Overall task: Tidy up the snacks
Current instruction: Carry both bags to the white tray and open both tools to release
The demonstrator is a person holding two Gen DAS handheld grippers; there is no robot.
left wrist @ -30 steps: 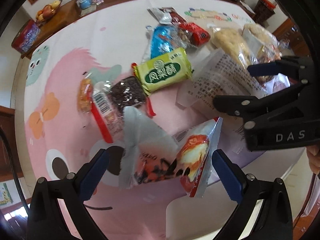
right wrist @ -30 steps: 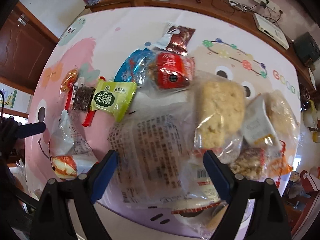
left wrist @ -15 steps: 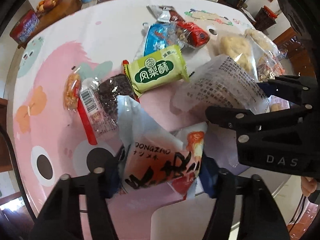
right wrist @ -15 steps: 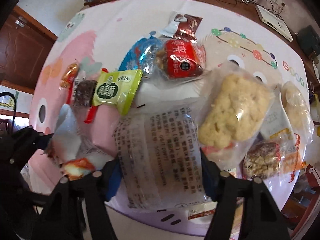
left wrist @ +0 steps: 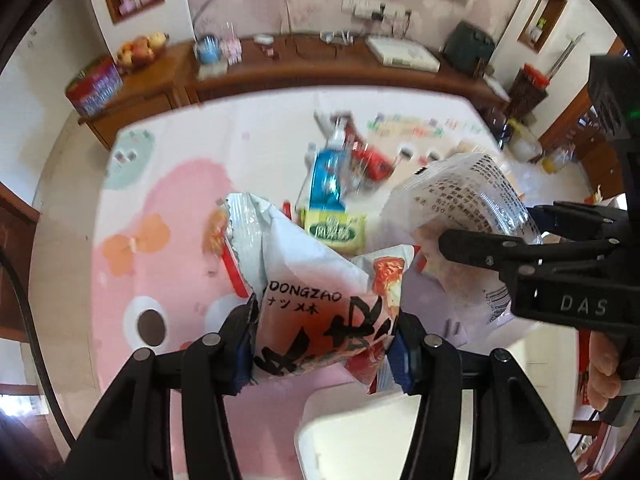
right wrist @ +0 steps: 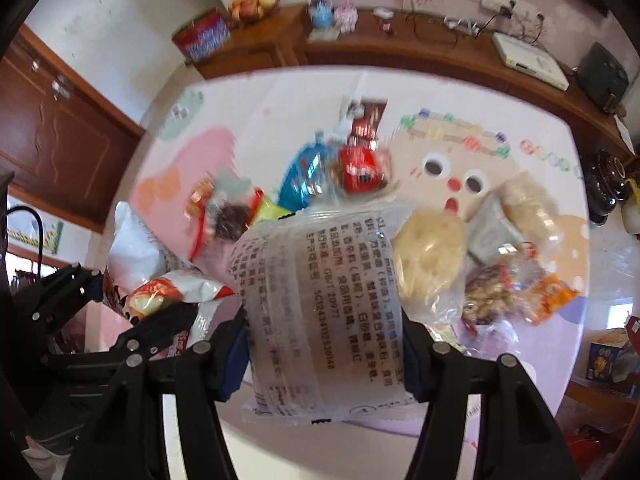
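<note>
Snacks are up off the counter (left wrist: 168, 148) in both grippers. A white-and-red packet printed DONGZAO (left wrist: 320, 304) stands roughly upright in the left gripper (left wrist: 325, 350), long axis running from the near end up to its crimped top, which leans to the far left. The left fingers (left wrist: 240, 344) are clenched on its lower end, one on each side edge. Just to its right, a clear printed pastry bag (right wrist: 320, 304) is raised in the right gripper (right wrist: 326, 356), long axis pointing away from the fingers, far end tipped upward. The right fingers (right wrist: 232, 356) are closed about halfway, grasping the bag across its width near the lower seam. Beyond them on the counter lie a green packet (left wrist: 334, 230), a blue packet (left wrist: 326, 178), a red packet (right wrist: 362, 170) and pale rice cakes (right wrist: 430, 254) on the right.
</note>
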